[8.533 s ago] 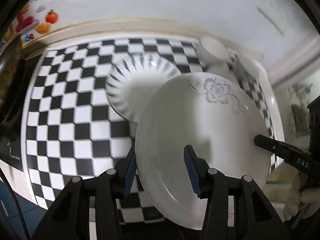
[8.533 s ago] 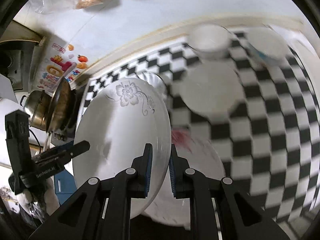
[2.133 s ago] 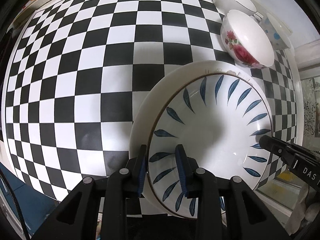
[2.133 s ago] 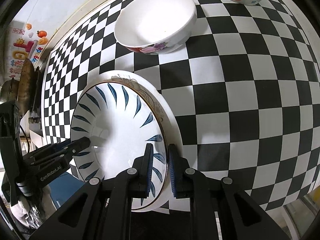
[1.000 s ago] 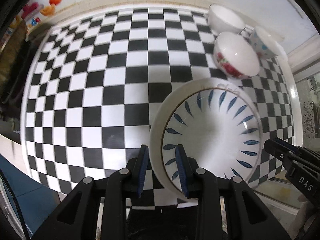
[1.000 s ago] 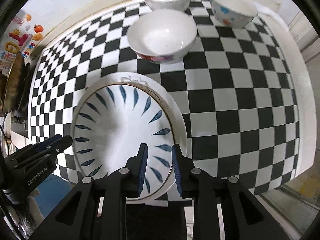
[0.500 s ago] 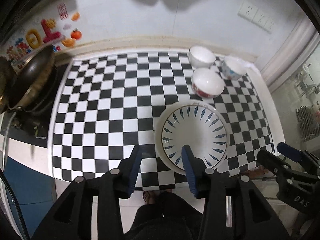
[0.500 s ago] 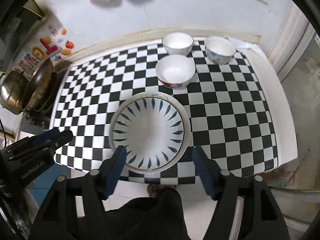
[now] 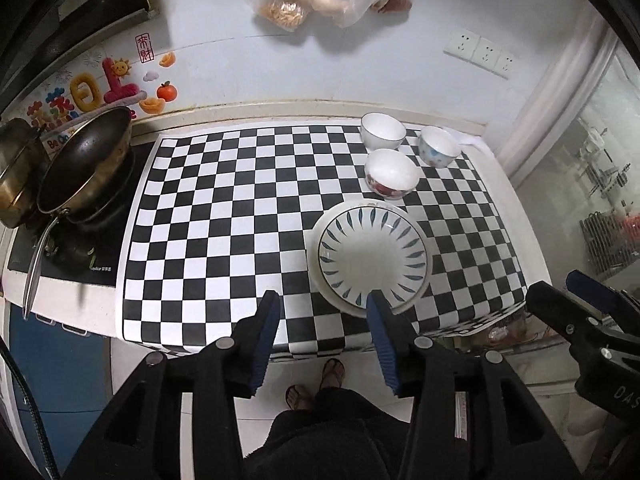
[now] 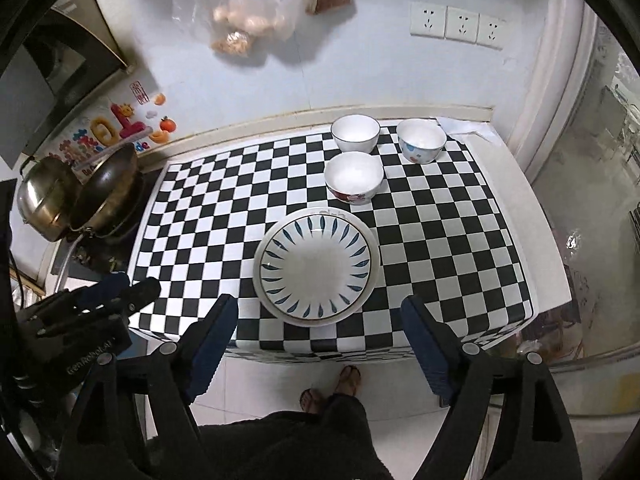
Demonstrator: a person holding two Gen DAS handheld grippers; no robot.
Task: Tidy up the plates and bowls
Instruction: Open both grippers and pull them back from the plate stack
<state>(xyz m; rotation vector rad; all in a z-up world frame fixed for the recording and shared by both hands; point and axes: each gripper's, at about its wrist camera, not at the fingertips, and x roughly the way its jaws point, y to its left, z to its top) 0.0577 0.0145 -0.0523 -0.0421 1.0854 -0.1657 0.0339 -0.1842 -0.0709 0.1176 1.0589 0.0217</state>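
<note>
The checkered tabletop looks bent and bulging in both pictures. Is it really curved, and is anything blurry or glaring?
Left wrist view: the fisheye lens bows the checkered table and darkens the corners; the plates look sharp. Right wrist view: same bending, the wall sockets tilt; soft light falls in the plate's middle, with no harsh glare, and the glass at the right looks hazy.

Left tool [image 9: 322, 312] raised, jaws apart, empty; right tool [image 10: 320, 318] raised, jaws wide, empty.

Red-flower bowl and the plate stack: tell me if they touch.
Cannot tell. In the right wrist view the red-flower bowl sits just behind the plate stack, their rims nearly meeting; neither view plainly shows a gap or contact.
</note>
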